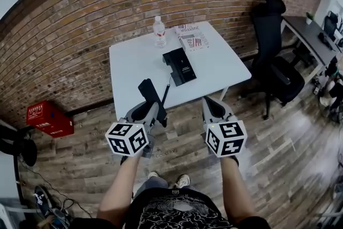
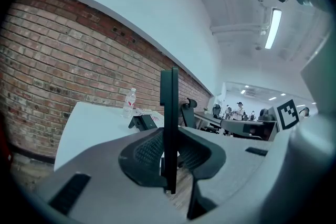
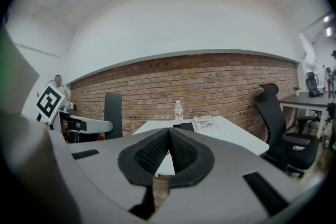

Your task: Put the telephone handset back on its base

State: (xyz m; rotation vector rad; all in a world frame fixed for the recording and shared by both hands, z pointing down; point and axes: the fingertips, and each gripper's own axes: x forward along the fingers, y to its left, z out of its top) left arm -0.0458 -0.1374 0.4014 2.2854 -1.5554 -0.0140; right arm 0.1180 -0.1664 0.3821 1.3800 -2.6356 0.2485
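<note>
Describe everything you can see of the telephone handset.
The telephone handset is a flat, matte black bar that looks like plastic. It is clamped between the jaws of the left gripper, which grip its lower part, so most of it sticks out beyond them. In the left gripper view it shows edge-on as a thin upright slab. It is off its base, held at the near edge of the white table. A thin dark cord seems to link it to the base.

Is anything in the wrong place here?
Yes. The telephone handset is off its base: the left gripper holds it by the table edge, its cord trailing back. Nothing looks spilled or broken.
</note>
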